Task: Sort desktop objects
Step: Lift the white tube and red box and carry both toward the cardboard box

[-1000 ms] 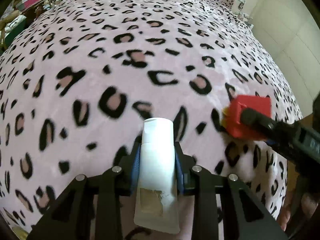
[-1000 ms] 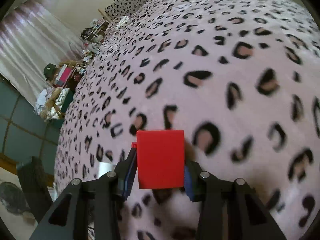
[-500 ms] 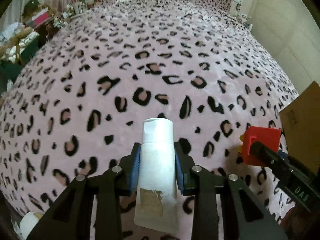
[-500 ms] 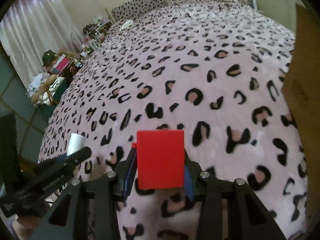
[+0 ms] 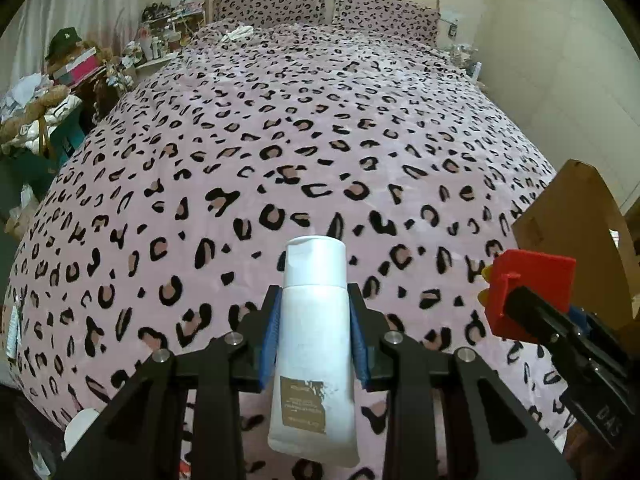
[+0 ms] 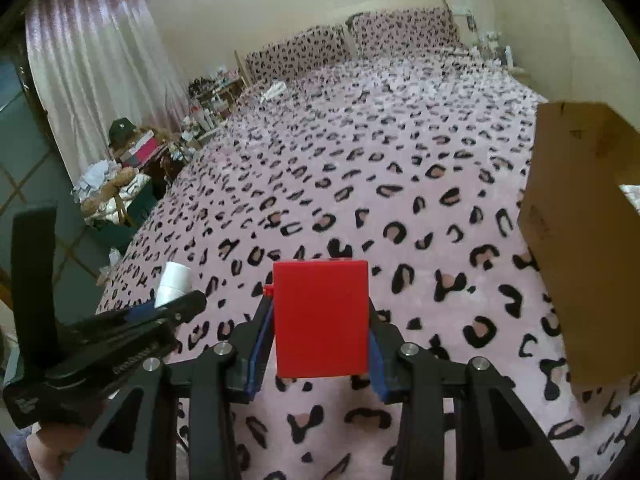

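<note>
White tube (image 5: 314, 344) points cap-forward (long axis along the jaws).

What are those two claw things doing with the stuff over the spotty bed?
A person is holding a gripper in each hand. The left gripper is clamped on a white squeeze tube, cap pointing forward. The right gripper is clamped on a red plastic block. Both are held up above the leopard-print bedspread, not resting on it. A brown cardboard box stands at the bed's right side, nearest the red block. Neither thing has been put down yet.
</note>
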`<state>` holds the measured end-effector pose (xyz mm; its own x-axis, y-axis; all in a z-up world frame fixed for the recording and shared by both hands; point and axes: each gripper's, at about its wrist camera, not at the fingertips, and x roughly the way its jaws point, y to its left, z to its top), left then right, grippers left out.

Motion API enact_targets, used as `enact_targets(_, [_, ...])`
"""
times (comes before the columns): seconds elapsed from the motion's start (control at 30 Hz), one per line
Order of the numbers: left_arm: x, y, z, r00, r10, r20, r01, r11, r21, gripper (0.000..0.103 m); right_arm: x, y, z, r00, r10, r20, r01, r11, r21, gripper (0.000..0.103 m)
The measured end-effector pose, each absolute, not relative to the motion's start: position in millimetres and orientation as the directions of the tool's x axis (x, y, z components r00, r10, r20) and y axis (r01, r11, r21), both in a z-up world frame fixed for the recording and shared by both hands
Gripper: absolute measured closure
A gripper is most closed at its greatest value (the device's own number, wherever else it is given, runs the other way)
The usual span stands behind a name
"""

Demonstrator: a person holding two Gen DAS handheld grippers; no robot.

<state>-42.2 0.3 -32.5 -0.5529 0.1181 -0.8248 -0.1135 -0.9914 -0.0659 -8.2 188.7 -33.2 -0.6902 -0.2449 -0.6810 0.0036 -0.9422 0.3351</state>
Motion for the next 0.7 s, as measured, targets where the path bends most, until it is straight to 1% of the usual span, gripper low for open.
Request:
enact_targets(0.33, [-20,27,-6,-0.58,0.147,-0.801,-0.158,-0.985,-0.066,0.072,22,206,-15,-0.713,-0.22,-0.665,-0.022,-0.942,0.335,0.062])
enact_targets(0.7, [-4,70,11,-0.584,0.199,-0.787,-0.24,-0.968,-0.066,0.071,52,235,-7,-0.731,-0.158,-0.664,-0.087,-0.944,0.319,0.062])
